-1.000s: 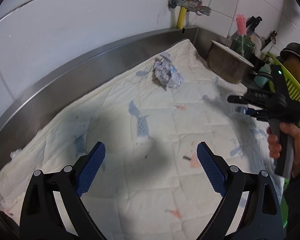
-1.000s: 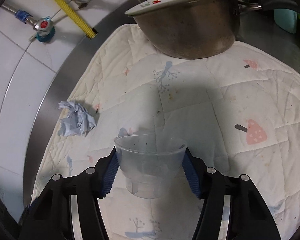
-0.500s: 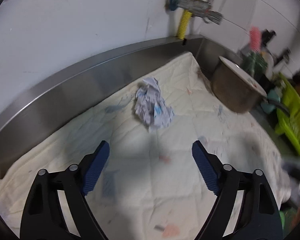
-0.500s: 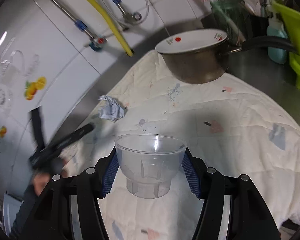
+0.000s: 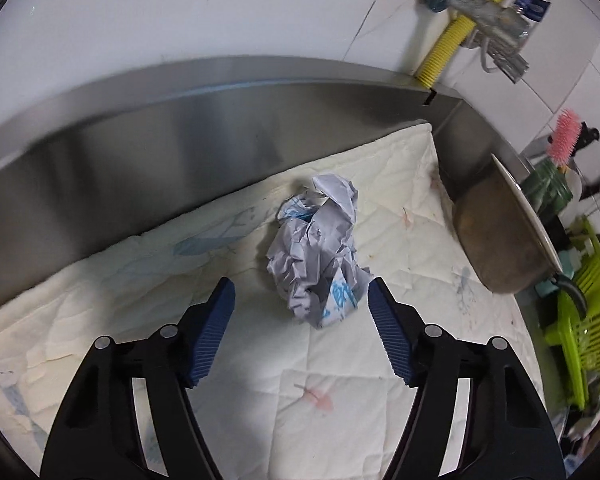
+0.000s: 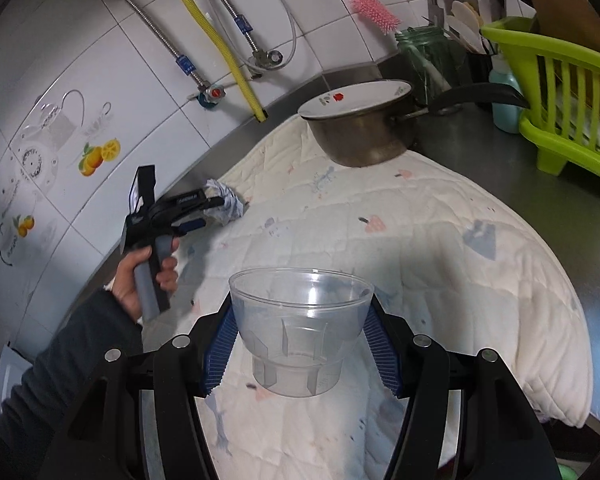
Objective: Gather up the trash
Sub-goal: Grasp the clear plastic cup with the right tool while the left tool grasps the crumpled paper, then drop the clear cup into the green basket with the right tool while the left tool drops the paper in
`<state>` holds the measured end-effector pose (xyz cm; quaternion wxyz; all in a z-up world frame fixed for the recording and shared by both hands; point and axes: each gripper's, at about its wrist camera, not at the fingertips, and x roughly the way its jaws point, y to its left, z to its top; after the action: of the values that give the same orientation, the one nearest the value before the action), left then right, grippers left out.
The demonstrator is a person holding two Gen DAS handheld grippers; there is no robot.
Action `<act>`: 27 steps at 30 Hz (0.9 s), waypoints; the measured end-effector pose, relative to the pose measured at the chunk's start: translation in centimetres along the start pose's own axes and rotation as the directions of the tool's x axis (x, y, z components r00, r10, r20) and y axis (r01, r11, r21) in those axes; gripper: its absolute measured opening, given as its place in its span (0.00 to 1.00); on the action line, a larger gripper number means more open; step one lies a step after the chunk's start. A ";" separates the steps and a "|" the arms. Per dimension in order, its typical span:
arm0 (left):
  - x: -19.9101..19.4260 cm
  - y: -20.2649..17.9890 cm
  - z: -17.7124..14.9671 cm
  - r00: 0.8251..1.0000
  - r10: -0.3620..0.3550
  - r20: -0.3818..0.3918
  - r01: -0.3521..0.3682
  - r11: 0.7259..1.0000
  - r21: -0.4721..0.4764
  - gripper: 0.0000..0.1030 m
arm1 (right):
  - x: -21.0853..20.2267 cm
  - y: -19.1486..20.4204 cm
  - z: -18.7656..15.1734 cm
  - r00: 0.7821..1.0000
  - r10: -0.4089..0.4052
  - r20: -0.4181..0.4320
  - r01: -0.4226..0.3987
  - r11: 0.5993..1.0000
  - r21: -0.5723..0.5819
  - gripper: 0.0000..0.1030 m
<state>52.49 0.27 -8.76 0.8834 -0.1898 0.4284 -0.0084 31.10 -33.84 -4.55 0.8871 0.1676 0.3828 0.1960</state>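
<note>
A crumpled white paper ball with blue print (image 5: pixel 316 248) lies on the quilted mat (image 5: pixel 340 380) near the steel back wall. My left gripper (image 5: pixel 300 292) points down at it. Its jaws are closing, the ball's lower end sits between the blue pads, and the pads stand clear of the paper. In the right wrist view the same left gripper (image 6: pixel 208 210) reaches the paper ball (image 6: pixel 230 200), held by a hand (image 6: pixel 140 276). My right gripper (image 6: pixel 300 332) is shut on a clear plastic cup (image 6: pixel 300 304), upright, held above the mat.
A metal pot with a plate on top (image 6: pixel 360 136) stands at the mat's far end. A green dish rack (image 6: pixel 560 92), a jar with a pink brush (image 6: pixel 428 56) and a teal bottle sit to the right. The steel wall (image 5: pixel 180 128) and a yellow hose (image 5: pixel 440 56) lie behind.
My left gripper has come forward up to the paper ball and its jaws have narrowed. My right gripper has risen and drawn back with the cup still in it.
</note>
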 end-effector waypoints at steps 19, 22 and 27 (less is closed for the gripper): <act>-3.2 -0.2 -2.4 0.998 -0.059 0.008 0.059 0.998 -0.008 0.26 | -6.1 -0.8 -6.2 0.994 -0.107 0.009 0.107 0.993 -0.043 0.56; -5.9 0.0 -4.0 0.995 -0.100 -0.001 0.100 0.995 0.007 0.26 | -8.6 -1.2 -8.2 0.992 -0.123 0.018 0.124 0.992 -0.019 0.56; -11.3 -0.7 -7.7 0.989 -0.149 -0.014 0.150 0.987 0.060 0.26 | -13.5 -1.6 -12.1 0.978 -0.200 0.060 0.201 0.980 -0.007 0.56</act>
<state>39.63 -0.94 -4.35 0.8836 -0.1945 0.4167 -0.0886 13.96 -39.82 -4.84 0.9143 0.1280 0.3703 0.1030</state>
